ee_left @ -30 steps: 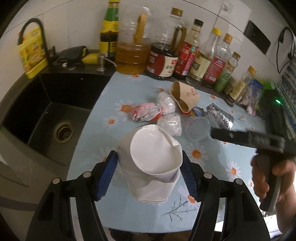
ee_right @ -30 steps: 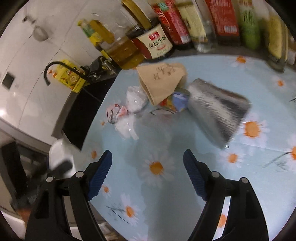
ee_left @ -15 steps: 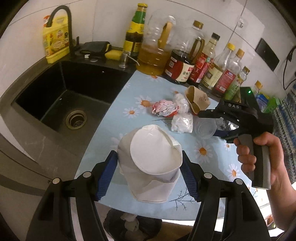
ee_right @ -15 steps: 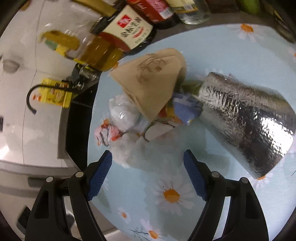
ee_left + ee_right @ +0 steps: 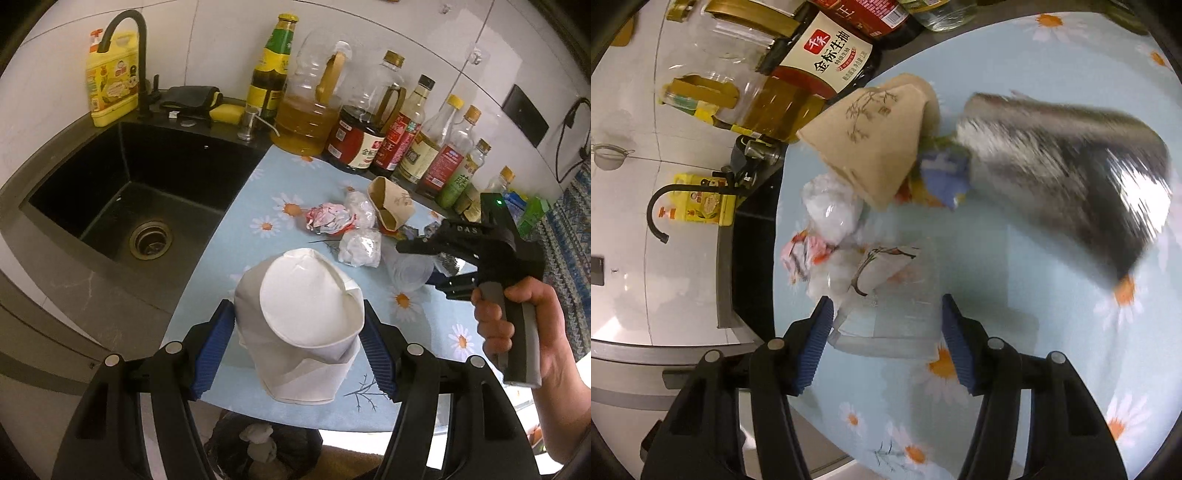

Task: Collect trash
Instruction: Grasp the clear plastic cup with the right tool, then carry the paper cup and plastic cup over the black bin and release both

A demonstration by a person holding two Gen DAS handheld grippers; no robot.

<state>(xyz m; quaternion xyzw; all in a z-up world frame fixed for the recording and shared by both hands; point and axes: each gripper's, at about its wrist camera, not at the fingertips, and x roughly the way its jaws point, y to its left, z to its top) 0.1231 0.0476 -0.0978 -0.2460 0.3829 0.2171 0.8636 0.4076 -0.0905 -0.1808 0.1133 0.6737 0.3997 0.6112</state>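
While gripping the white paper cup (image 5: 306, 314) in the left gripper (image 5: 295, 350) above the bin (image 5: 258, 443), closing the right gripper (image 5: 884, 339), jaws not yet shut, around the clear plastic cup (image 5: 897, 295).

"DAS" on right gripper (image 5: 424, 254); soy bottle (image 5: 827, 55) "金标生抽"

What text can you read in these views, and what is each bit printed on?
"DAS": on top of the black right tool, as seen from the left wrist.
"金标生抽": on the white label of the dark soy sauce bottle, with a red logo above reading roughly "千禾".
Smaller lines under that label: too small to read.
Yellow detergent bottle and the other condiment bottle labels: blurred, unreadable.
Brown paper cup: a plant drawing and small stamp, not legible.
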